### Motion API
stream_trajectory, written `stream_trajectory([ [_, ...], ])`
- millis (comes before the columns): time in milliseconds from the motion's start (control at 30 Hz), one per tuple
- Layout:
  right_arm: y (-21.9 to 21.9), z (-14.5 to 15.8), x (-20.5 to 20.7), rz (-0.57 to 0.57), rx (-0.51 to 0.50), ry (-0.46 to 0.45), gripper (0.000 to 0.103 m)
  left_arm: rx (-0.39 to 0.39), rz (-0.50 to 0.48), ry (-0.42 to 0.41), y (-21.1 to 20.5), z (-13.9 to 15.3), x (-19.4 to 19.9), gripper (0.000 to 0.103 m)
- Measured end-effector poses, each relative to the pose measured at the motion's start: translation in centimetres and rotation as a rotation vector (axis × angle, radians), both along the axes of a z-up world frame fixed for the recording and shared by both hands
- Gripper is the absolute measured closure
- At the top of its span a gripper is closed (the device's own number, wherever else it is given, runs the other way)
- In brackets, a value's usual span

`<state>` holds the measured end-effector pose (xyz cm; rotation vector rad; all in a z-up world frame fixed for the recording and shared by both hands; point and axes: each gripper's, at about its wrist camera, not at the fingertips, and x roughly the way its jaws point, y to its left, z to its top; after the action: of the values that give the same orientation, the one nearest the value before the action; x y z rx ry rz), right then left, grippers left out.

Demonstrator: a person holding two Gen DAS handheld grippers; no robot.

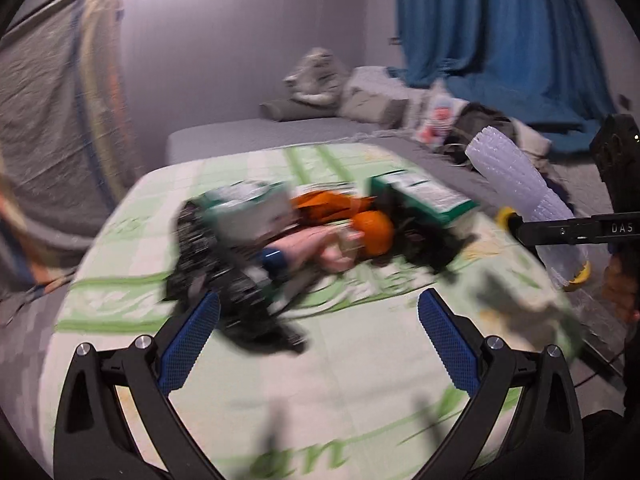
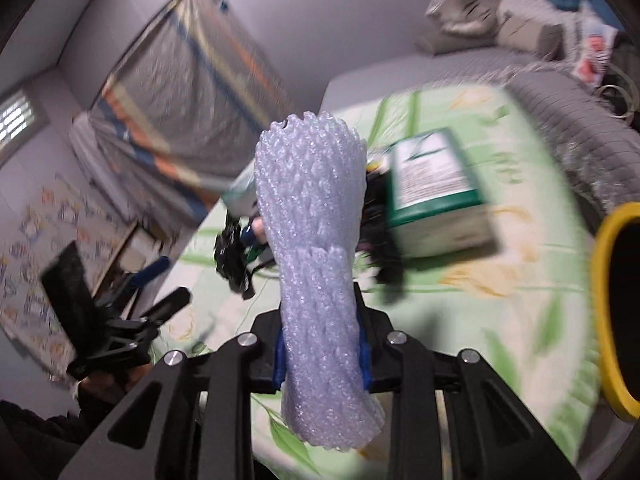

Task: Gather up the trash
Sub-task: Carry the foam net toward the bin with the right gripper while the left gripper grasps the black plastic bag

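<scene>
Your right gripper (image 2: 322,354) pinches the foam net sleeve (image 2: 316,264) mid-length so it lifts clear; your left gripper (image 1: 318,334) hangs spread wide, empty, facing the trash pile (image 1: 316,228).

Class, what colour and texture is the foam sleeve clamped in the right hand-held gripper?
Pale lilac-white, netted mesh foam sleeve; clearest in the right wrist view.
</scene>
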<state>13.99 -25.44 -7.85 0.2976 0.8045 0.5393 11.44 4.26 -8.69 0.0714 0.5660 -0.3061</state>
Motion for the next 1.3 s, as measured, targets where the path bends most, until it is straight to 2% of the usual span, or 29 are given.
stream_trajectory([
  [100,-3.5,0.2,-2.2,-0.085,0.017,-0.02,0.078,-0.047,-0.133,0.033,-3.6,0.3,2.2,0.008],
  [233,-6.4,-1.2,-3.9,-0.154,0.046,-0.006,0.078,-0.028,-0.226,0.03,-8.2,-0.4,4.9,0.008],
  [300,-7.5,-2.1,-5.0,-0.178,0.063,-0.001,0.078,-0.013,-0.228,0.044,-10.2,-1.3,6.1,0.008],
  [400,-8.7,-2.0,-5.9,-0.194,0.077,0.003,0.078,-0.043,-0.211,0.108,-11.5,-2.5,8.4,0.008],
  [567,-10.0,-2.5,-7.1,-0.212,0.101,0.006,0.078,-0.029,-0.159,0.139,-12.1,-3.9,10.6,0.008],
  [633,-10.6,-2.6,-7.1,-0.218,0.114,0.01,0.078,-0.047,-0.154,0.164,-11.9,-4.4,11.1,0.009],
  [933,-9.8,-2.6,-7.3,-0.21,0.131,0.022,0.078,-0.012,-0.145,0.187,-12.2,-5.3,12.1,0.026],
  [1033,-9.9,-2.4,-7.5,-0.217,0.133,0.022,0.078,-0.027,-0.155,0.191,-12.1,-5.2,12.2,0.05],
  [1067,-9.9,-2.3,-7.6,-0.221,0.131,0.022,0.078,-0.042,-0.164,0.202,-11.9,-5.3,12.3,0.064],
  [1100,-10.0,-2.2,-7.6,-0.225,0.131,0.022,0.078,-0.049,-0.166,0.208,-11.8,-5.4,12.2,0.07],
  [1200,-9.8,-2.0,-7.9,-0.231,0.132,0.023,0.078,-0.065,-0.163,0.221,-11.4,-5.8,12.3,0.084],
  [1300,-9.8,-2.0,-7.9,-0.23,0.128,0.021,0.078,-0.096,-0.166,0.217,-10.8,-5.5,12.0,0.088],
])
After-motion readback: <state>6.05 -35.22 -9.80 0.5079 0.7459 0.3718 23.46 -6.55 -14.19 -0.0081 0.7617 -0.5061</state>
